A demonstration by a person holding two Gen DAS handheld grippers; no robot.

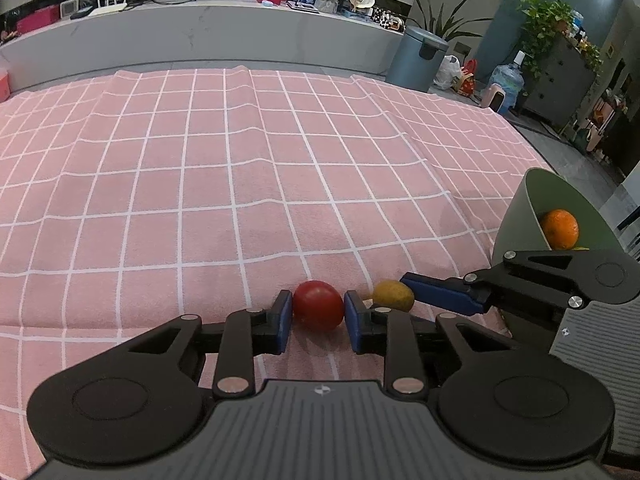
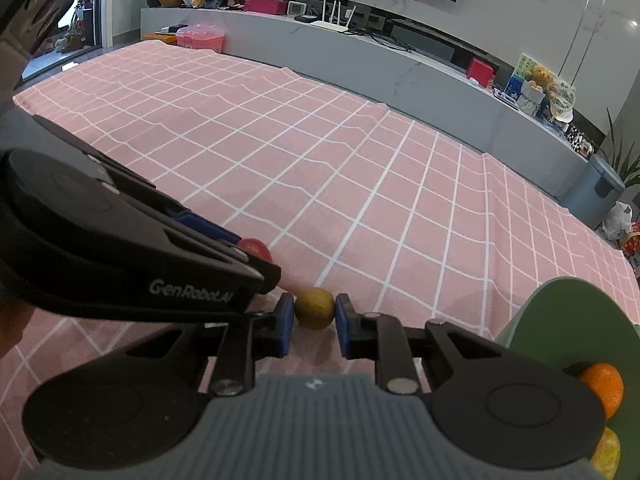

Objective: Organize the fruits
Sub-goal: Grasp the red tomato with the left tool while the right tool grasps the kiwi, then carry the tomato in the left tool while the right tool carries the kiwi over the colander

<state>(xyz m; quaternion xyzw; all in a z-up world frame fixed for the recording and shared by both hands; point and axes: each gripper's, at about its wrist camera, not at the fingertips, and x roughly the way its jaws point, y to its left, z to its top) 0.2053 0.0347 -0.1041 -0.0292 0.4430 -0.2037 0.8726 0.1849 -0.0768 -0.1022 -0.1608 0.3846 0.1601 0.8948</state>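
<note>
Bracketing a fruit apiece, the two tongs sit side by side on the desk's pink checked cloth (image 1: 240, 168). The left tongs (image 1: 318, 314) stand at a middling width with the red fruit (image 1: 319, 309) dead ahead between the blue pads, which lie just beside its flanks; whether they already press on it cannot be told from either view. The right tongs (image 2: 315, 316) frame the yellow-green fruit (image 2: 315, 307) in the same way, narrowed to about its width, with contact again uncertain. From the left tongs, that yellow-green fruit (image 1: 394, 295) lies just off their right pad, so the two fruits are near neighbours and the tongs crowd each other. The red fruit looks slightly oblong, its long axis running across the left tongs' gap; the other is close to round. The green bowl (image 2: 576, 320), holding an orange (image 2: 602, 388) and what seems a yellowish fruit below it, stands to the right of the right tongs, so the right hand is the nearer one for the drop, and the left would have to cross over. The only readable writing is "GenRobot.AI" (image 2: 191, 297), on the side of the left tongs' body.
</note>
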